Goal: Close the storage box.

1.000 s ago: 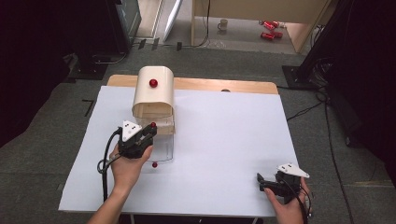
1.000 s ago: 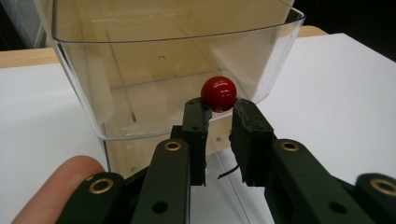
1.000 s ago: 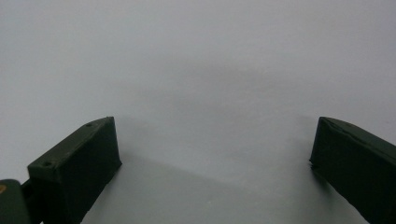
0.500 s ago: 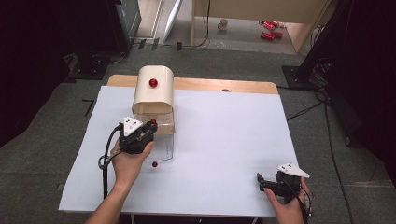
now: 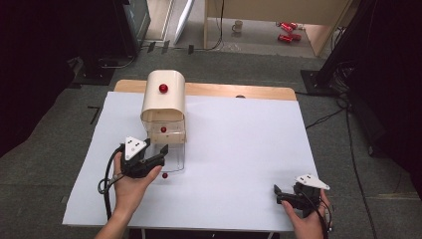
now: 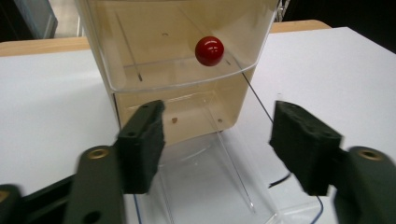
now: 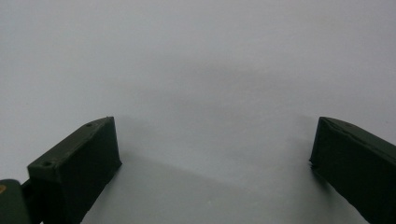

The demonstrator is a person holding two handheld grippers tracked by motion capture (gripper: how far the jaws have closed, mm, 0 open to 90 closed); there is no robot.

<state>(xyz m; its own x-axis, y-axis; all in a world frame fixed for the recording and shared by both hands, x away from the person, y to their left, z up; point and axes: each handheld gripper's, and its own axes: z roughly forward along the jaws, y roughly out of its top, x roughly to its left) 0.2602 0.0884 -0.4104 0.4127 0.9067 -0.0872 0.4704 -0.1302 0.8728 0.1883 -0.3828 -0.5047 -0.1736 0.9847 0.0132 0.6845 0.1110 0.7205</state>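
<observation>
A cream box (image 5: pixel 163 102) with a rounded top and a red knob (image 5: pixel 163 88) stands at the table's back left. Its clear front compartment (image 6: pixel 187 56) carries a second red knob (image 6: pixel 209 50). Below it, a clear flap (image 5: pixel 174 158) lies folded down on the table, with a small red knob (image 5: pixel 164 175) at its near edge. My left gripper (image 5: pixel 161 155) is open just in front of the box, over the left side of the flap, with nothing between its jaws. Near the front right edge, my right gripper (image 5: pixel 276 194) rests open over bare table.
The white table top (image 5: pixel 239 144) has a wooden strip (image 5: pixel 234 90) along its far edge. Beyond the table on the floor are red cans (image 5: pixel 286 31), a mug (image 5: pixel 238 25) and black stands. A cable (image 5: pixel 106 184) trails from the left gripper.
The left gripper has drawn back slightly toward the person and to the left. The right gripper, the box and the flap have not moved.
</observation>
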